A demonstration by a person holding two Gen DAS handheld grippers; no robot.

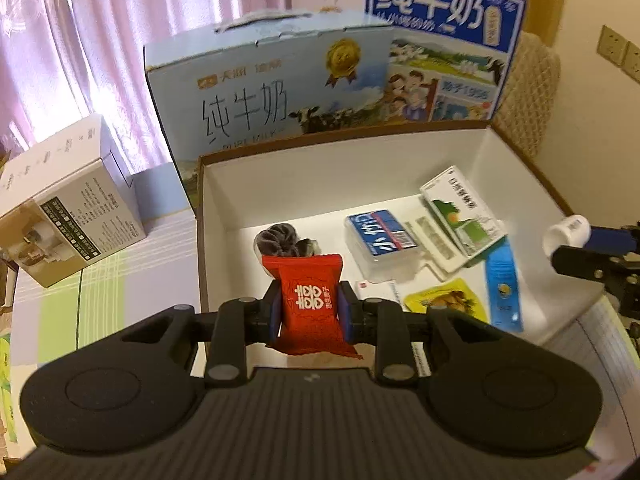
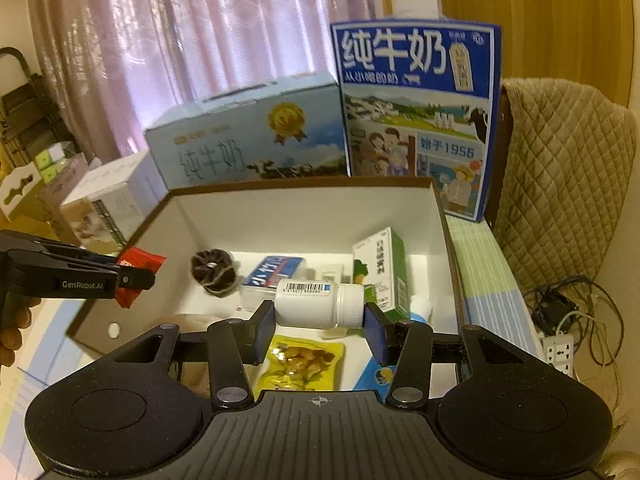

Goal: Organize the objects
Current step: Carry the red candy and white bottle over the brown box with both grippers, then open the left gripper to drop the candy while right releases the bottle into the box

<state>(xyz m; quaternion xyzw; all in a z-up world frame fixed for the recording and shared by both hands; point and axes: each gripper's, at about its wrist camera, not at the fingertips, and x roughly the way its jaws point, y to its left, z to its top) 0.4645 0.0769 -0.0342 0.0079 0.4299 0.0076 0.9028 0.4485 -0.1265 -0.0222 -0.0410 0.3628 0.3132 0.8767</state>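
My left gripper (image 1: 310, 304) is shut on a red candy packet (image 1: 310, 300) and holds it above the near left edge of the open white box (image 1: 224, 196). It also shows in the right wrist view (image 2: 136, 274). My right gripper (image 2: 320, 316) is shut on a white pill bottle (image 2: 316, 306), held sideways over the white box (image 2: 308, 208). Inside the box lie a dark scrunchie (image 1: 278, 240), a blue card pack (image 1: 380, 232), a green-and-white medicine box (image 1: 460, 212), a blue tube (image 1: 502, 284) and a yellow snack pouch (image 1: 444, 300).
Two milk cartons (image 1: 272, 96) (image 1: 444, 52) stand behind the box. A white-and-brown carton (image 1: 68, 208) sits on the checked tablecloth at the left. A quilted chair back (image 2: 560, 176) and a power strip with cables (image 2: 560, 348) are at the right.
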